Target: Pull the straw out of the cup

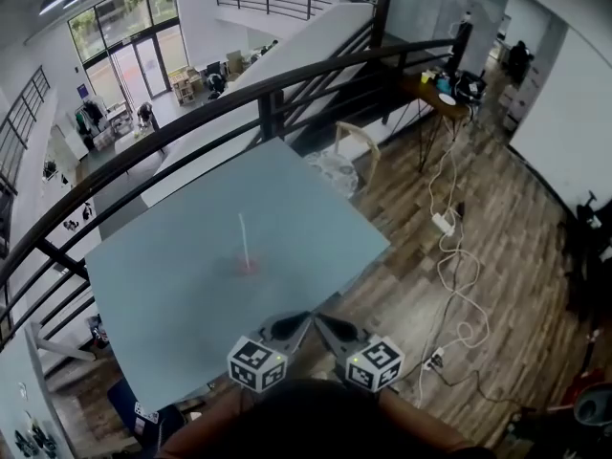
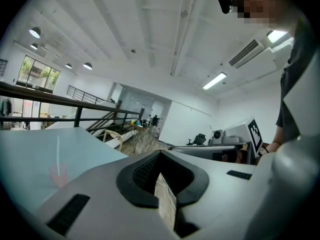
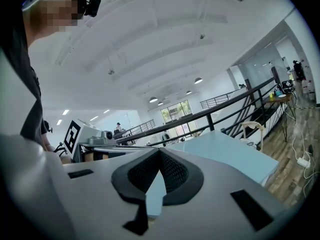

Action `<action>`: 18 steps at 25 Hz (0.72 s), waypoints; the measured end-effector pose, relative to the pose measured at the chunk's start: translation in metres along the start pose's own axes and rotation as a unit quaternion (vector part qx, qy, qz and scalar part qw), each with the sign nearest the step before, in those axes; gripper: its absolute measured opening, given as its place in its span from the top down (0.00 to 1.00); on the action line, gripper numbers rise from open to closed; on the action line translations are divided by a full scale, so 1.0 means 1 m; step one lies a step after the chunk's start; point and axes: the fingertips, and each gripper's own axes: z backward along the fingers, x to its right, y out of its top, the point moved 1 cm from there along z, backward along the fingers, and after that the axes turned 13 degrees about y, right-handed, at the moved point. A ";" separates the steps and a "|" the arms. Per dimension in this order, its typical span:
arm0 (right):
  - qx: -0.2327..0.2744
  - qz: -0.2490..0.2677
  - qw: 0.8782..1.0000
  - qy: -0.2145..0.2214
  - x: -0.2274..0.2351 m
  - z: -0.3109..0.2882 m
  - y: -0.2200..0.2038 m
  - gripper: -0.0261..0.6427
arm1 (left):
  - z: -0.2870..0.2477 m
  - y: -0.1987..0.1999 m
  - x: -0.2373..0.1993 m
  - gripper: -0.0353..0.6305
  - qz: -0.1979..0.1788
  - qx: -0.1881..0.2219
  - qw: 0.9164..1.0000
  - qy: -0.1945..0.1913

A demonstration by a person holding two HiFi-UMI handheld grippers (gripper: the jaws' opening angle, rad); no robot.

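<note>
A small pink cup (image 1: pixel 249 268) stands near the middle of the light blue table (image 1: pixel 172 295), with a thin white straw (image 1: pixel 243 237) upright in it. Both grippers are at the table's near edge, well short of the cup and side by side. My left gripper (image 1: pixel 298 319) is shut with nothing in it, and my right gripper (image 1: pixel 325 321) is shut and empty too. In the left gripper view the cup (image 2: pixel 59 175) and straw (image 2: pixel 58 149) show faintly at far left, beyond the closed left gripper (image 2: pixel 160 154). The right gripper view shows the closed right gripper (image 3: pixel 160 151) over the table (image 3: pixel 225 151); the cup is out of sight there.
A black railing (image 1: pixel 258 98) runs past the table's far side over an open drop. A wooden chair (image 1: pixel 359 146) stands beyond the far corner. Cables and a power strip (image 1: pixel 443 224) lie on the wood floor to the right. A cluttered side table (image 1: pixel 440 94) stands further back.
</note>
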 end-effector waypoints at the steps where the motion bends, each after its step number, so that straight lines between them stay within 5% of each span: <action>1: -0.002 0.002 1.000 0.002 0.005 0.005 0.000 0.94 | -0.006 -0.001 0.004 0.93 0.001 0.000 1.000 0.001; 18: 0.001 -0.013 1.000 0.017 0.044 -0.034 0.012 0.94 | -0.030 0.014 -0.036 0.93 -0.010 -0.009 1.000 0.019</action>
